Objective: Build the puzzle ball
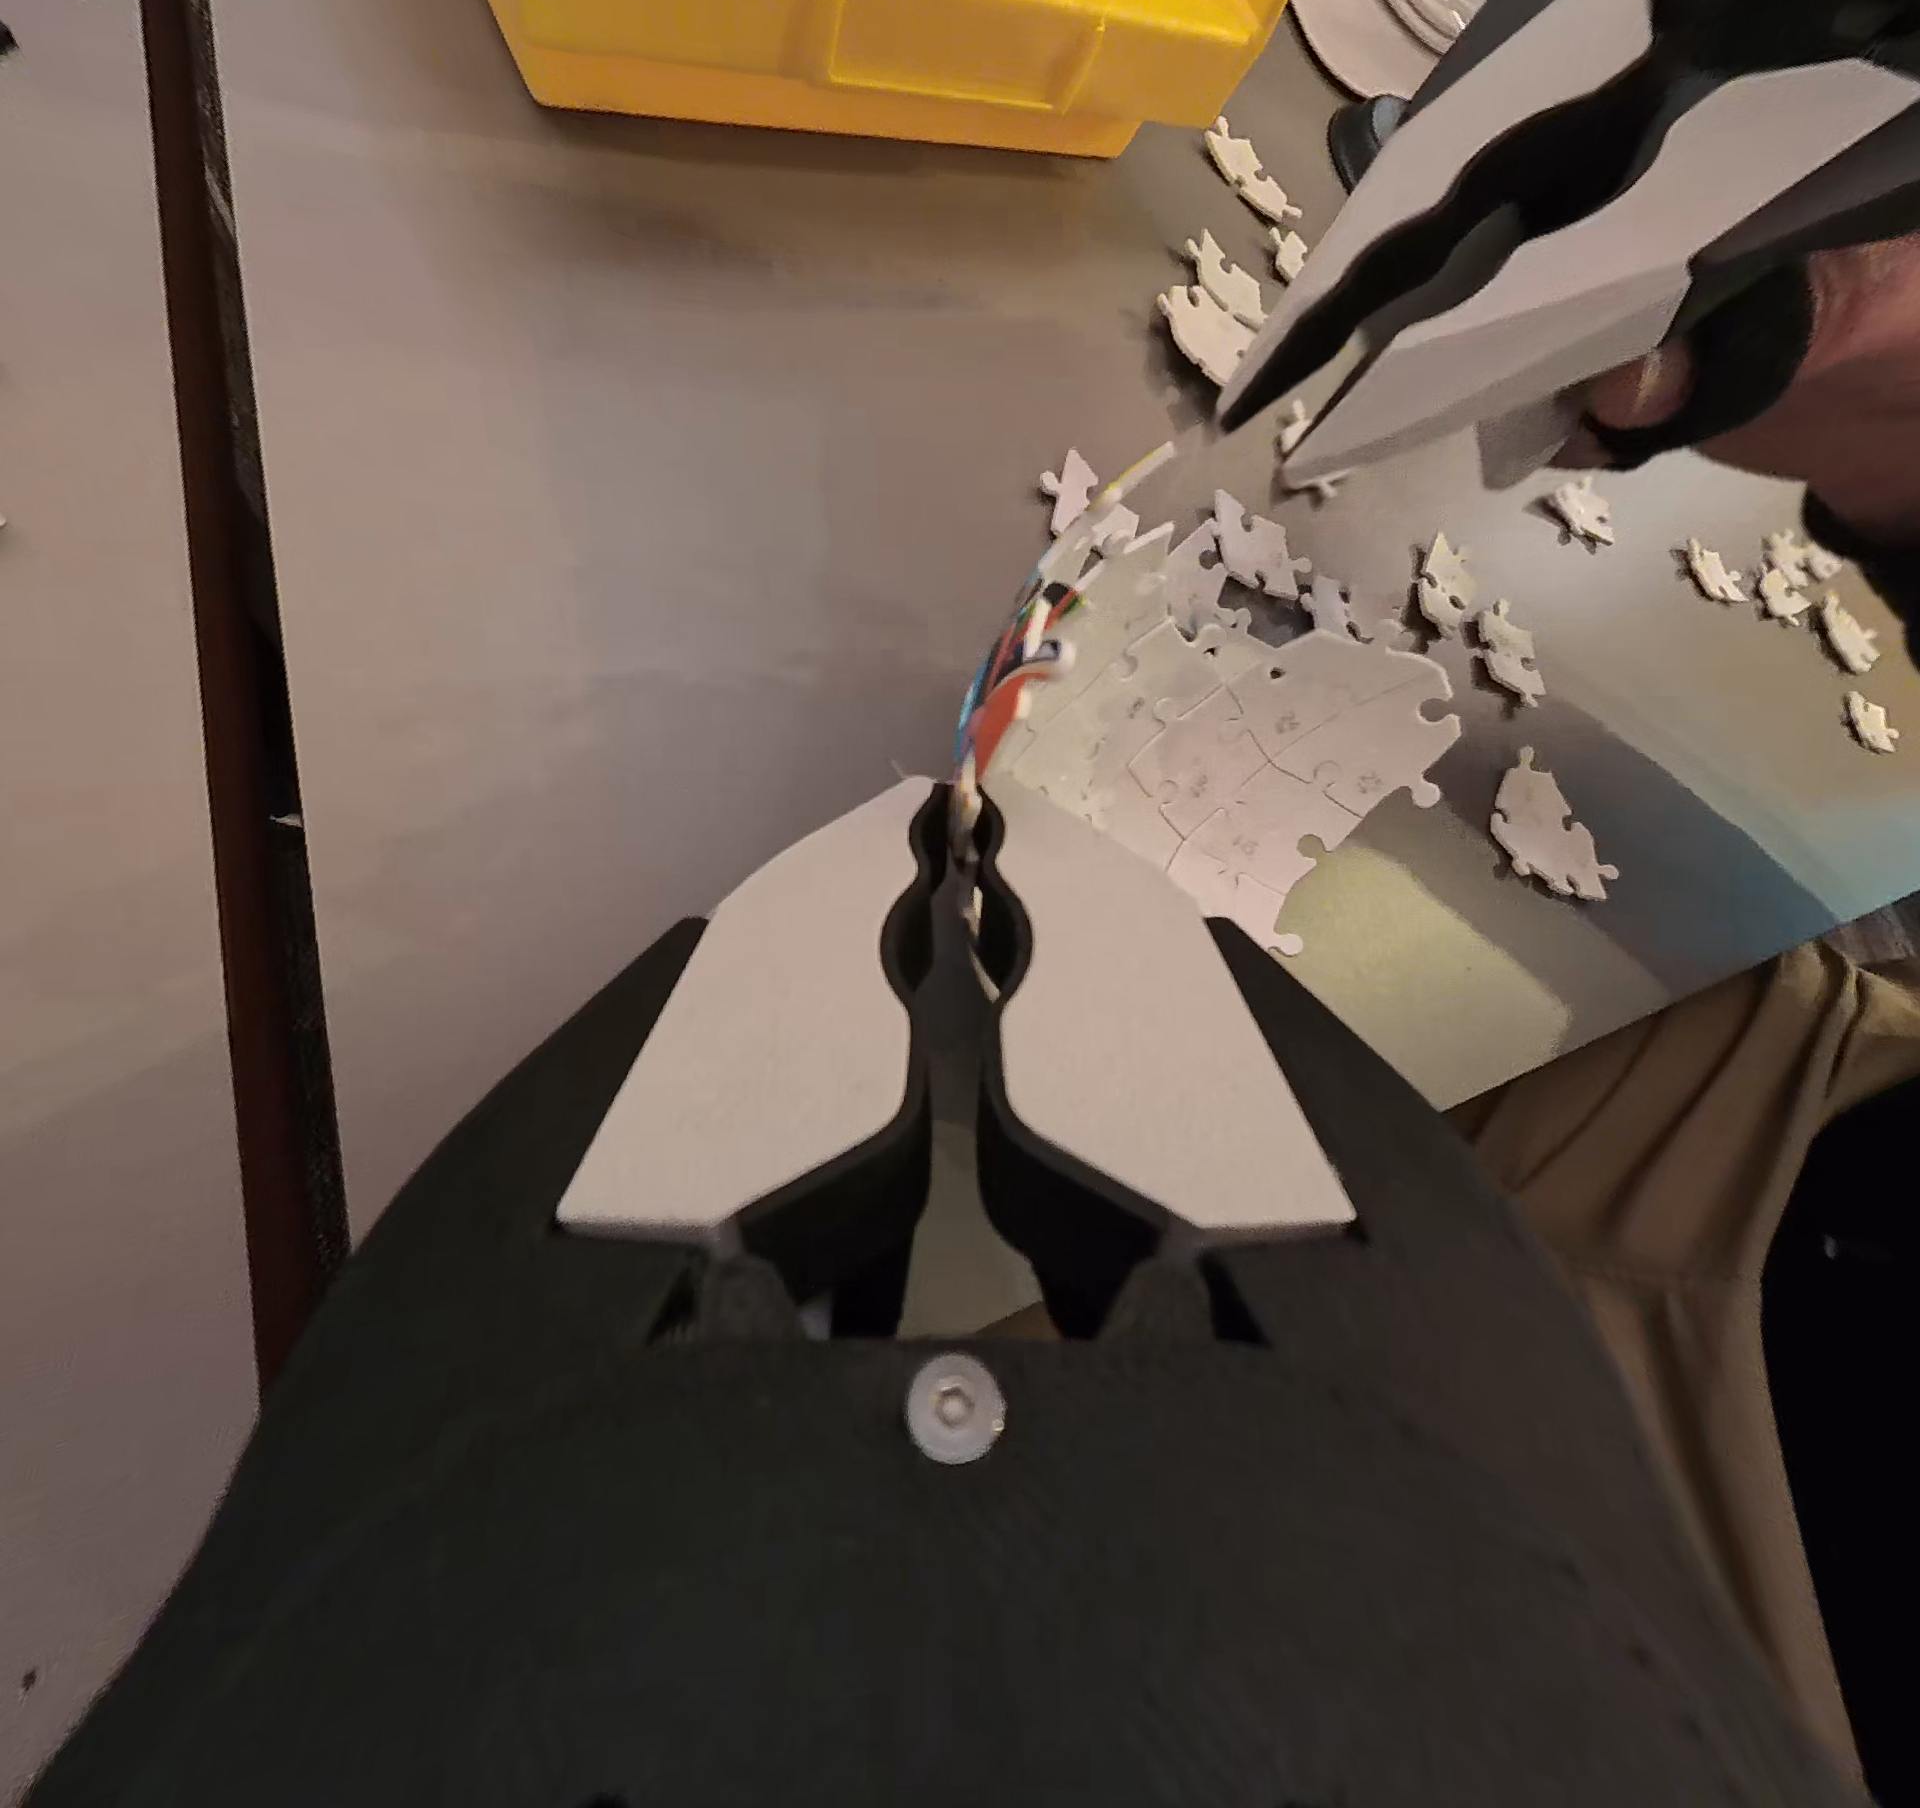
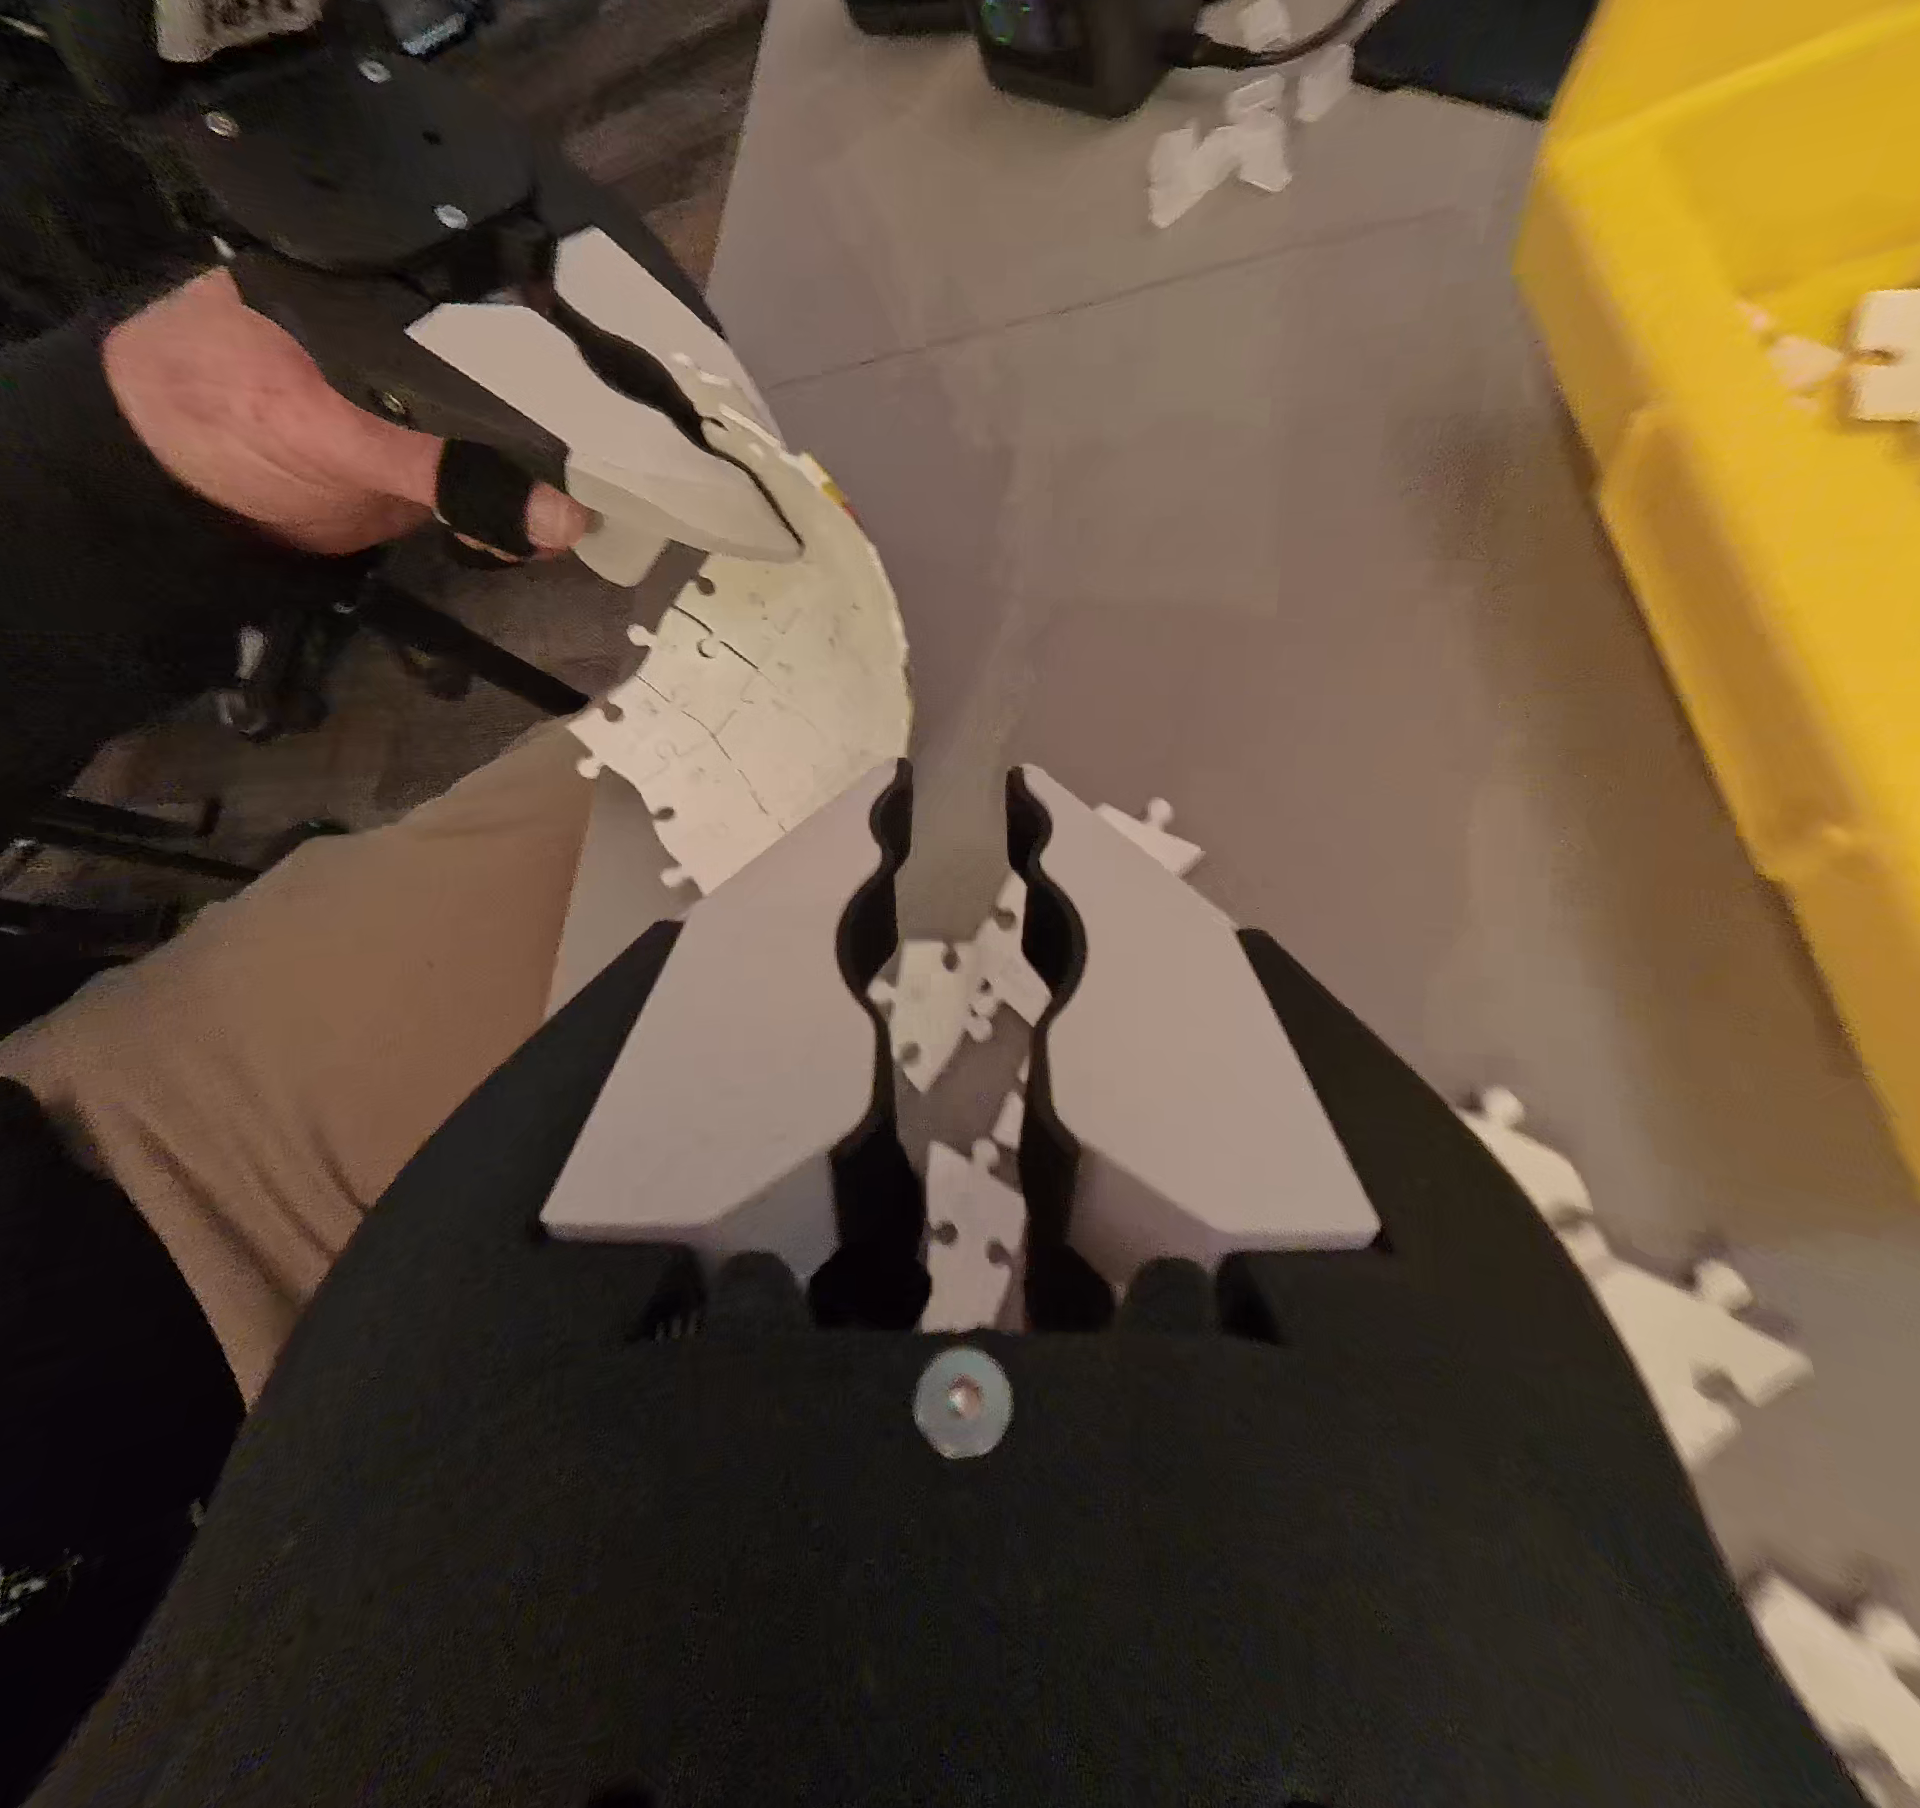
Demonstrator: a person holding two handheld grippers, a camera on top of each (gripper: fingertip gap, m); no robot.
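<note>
My left gripper [image 1: 961,802] is shut on the edge of the partly built puzzle ball [image 1: 1247,750], a curved white shell of joined pieces with coloured print on its outer face, held just above the table. In the right wrist view the shell [image 2: 769,688] hangs from the left gripper [image 2: 784,537] at the left. My right gripper [image 2: 961,776] is open a little and empty, above loose white puzzle pieces [image 2: 935,1010] on the grey table. It also shows in the left wrist view [image 1: 1262,444], its tips near the shell's far edge.
A yellow bin [image 1: 831,23] with more pieces stands at the back and shows at the right of the right wrist view [image 2: 1714,511]. Several loose pieces [image 1: 1548,828] lie scattered around the shell. Black devices with cables [image 2: 1081,13] sit at the far table edge. A person's tan trouser leg [image 2: 312,979] is beside the table. The tips of one gripper are about 10 centimeters away from the tips of the other.
</note>
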